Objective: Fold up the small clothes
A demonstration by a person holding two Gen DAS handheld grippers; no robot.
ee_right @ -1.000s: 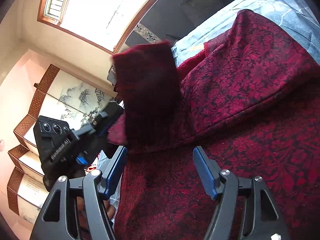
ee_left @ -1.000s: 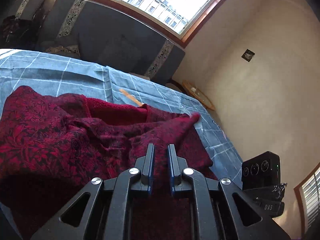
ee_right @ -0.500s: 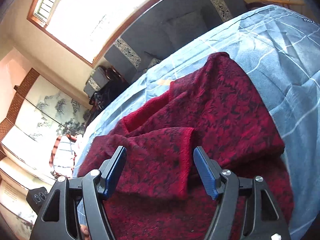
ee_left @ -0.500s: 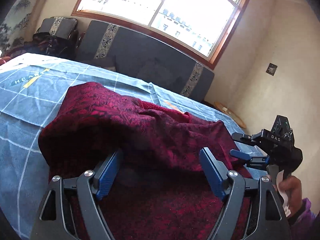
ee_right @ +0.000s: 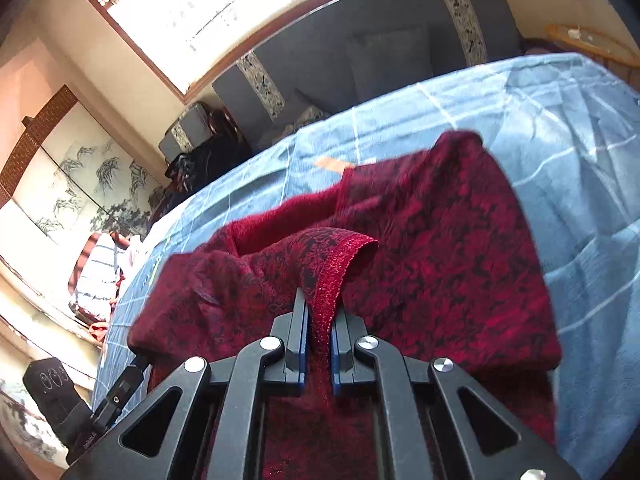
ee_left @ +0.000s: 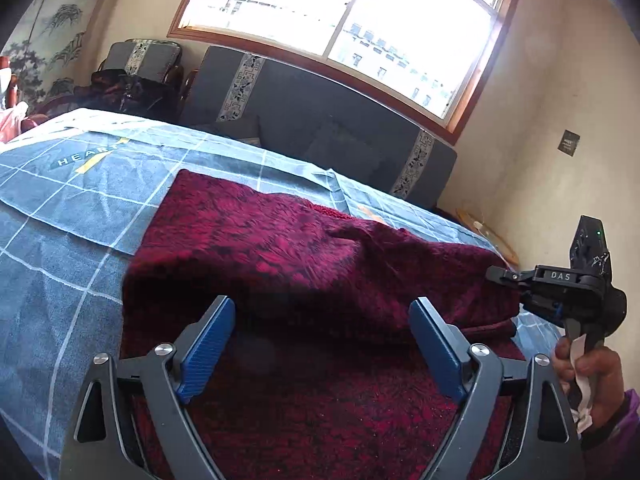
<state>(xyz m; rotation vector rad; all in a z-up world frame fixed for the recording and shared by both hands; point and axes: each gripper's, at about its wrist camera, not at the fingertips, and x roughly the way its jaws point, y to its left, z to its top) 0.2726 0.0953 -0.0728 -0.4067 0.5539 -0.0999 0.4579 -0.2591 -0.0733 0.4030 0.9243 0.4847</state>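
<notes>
1. The left gripper (ee_left: 322, 346), clamped on the red garment (ee_left: 304, 256) a second ago, is now seen with jaws apart and opening; nothing is pressed between them.
2. The right gripper (ee_right: 319, 334), wide before, is closing on the sleeve cuff (ee_right: 340, 264).
3. A handover of the fold is inferred.
4. The garment is spread on the blue bed sheet (ee_right: 560, 128); bare sheet is left on both sides.
</notes>
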